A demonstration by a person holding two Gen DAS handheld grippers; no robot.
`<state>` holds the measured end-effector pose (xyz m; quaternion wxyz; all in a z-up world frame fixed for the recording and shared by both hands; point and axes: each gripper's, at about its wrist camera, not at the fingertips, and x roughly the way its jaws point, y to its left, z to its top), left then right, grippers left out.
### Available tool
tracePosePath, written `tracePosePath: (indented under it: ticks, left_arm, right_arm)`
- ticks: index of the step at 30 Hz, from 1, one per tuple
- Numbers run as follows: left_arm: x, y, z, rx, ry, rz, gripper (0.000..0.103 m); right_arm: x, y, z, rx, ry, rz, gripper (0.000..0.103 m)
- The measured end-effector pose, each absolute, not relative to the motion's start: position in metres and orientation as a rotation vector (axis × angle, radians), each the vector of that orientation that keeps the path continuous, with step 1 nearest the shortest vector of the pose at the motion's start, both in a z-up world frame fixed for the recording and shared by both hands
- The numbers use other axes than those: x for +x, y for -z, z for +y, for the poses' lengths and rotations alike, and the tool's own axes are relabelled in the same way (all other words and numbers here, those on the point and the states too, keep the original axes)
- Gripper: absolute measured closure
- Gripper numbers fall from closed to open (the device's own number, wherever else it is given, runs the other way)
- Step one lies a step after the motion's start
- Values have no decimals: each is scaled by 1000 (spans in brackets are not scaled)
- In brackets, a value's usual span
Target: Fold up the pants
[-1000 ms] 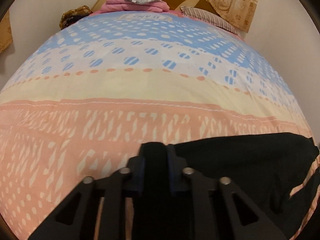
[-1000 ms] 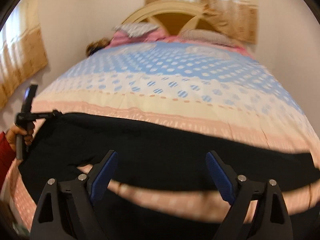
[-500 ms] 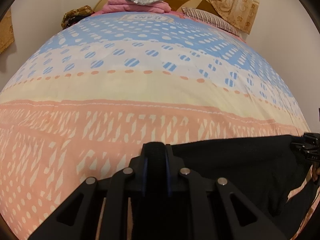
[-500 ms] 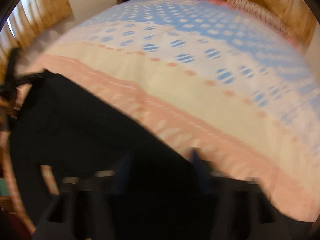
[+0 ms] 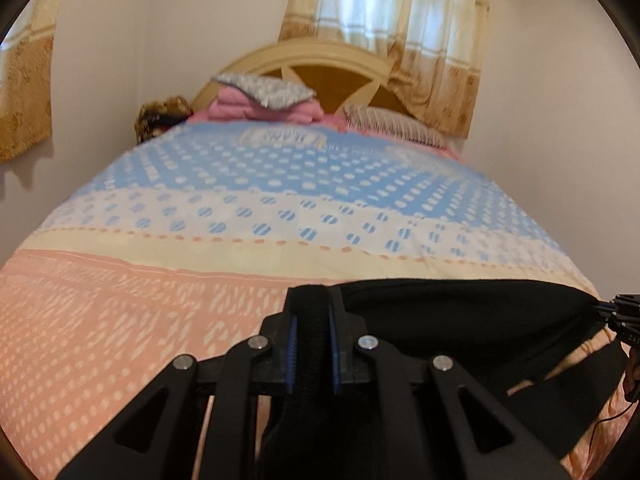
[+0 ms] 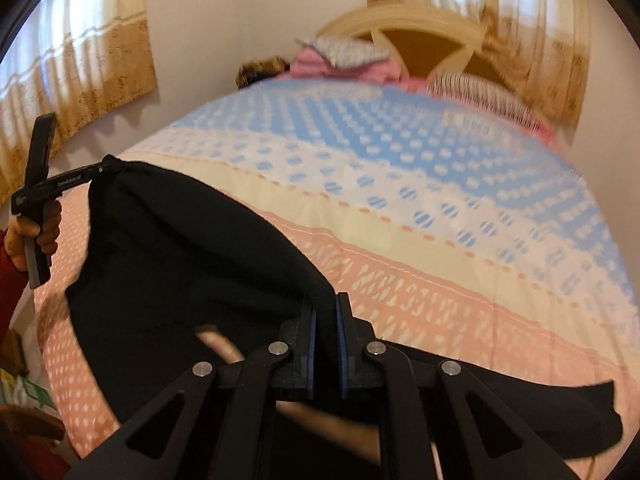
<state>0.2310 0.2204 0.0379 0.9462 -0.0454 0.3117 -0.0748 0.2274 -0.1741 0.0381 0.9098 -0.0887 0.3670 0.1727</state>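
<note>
Black pants lie across the near end of the bed, their upper edge lifted and stretched between both grippers. My left gripper is shut on a thick fold of the black fabric. In the right wrist view, my right gripper has its jaws closing tight on the pants, the blue pads pressing on the cloth. The left gripper shows there at the far left, held by a hand, pinching the pants' corner. The right gripper appears at the right edge of the left wrist view.
The bed has a patterned cover in pink, cream and blue bands. Stacked pink bedding and pillows sit at the headboard. Curtains hang behind, and another curtain hangs on the left wall.
My right gripper went from wide open above the pants to shut on their edge. Both grippers rose, lifting the pants' edge off the cover, and the views tilted up toward the headboard.
</note>
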Motion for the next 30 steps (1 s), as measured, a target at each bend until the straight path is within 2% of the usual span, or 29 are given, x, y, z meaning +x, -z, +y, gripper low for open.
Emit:
tracePosePath:
  ticks: [4, 7, 8, 10, 12, 13, 15, 18, 20, 21, 24, 30]
  left_arm:
    - [188, -24, 226, -68, 162, 586, 89]
    - [162, -9, 226, -61, 170, 576, 87]
    - [153, -2, 228, -54, 160, 574, 81]
    - [139, 12, 229, -45, 138, 576, 75]
    - [129, 27, 233, -57, 118, 604, 62]
    - [123, 29, 235, -68, 115, 605, 60]
    - [114, 37, 241, -98, 106, 625, 44]
    - [100, 44, 252, -126, 91, 661, 37]
    - [88, 48, 259, -137, 87, 682, 37]
    - [80, 49, 259, -134, 82, 685, 37]
    - [73, 45, 263, -135, 87, 722, 34]
    - [61, 44, 249, -224, 227, 758, 34]
  right_arm:
    - [161, -37, -161, -214, -333, 687, 95]
    - [117, -15, -146, -316, -278, 644, 95]
    - [104, -2, -140, -340, -258, 639, 95]
    - [88, 17, -133, -365, -231, 631, 94]
    - [77, 38, -125, -390, -209, 632, 94]
    - [72, 44, -125, -390, -200, 643, 94]
    - [69, 60, -124, -370, -190, 695, 93]
    - [61, 64, -125, -337, -201, 720, 72]
    - [59, 57, -127, -300, -247, 731, 42]
    - [58, 52, -127, -278, -277, 734, 38]
    - [50, 39, -123, -253, -334, 712, 37]
    - [58, 16, -106, -112, -406, 650, 37]
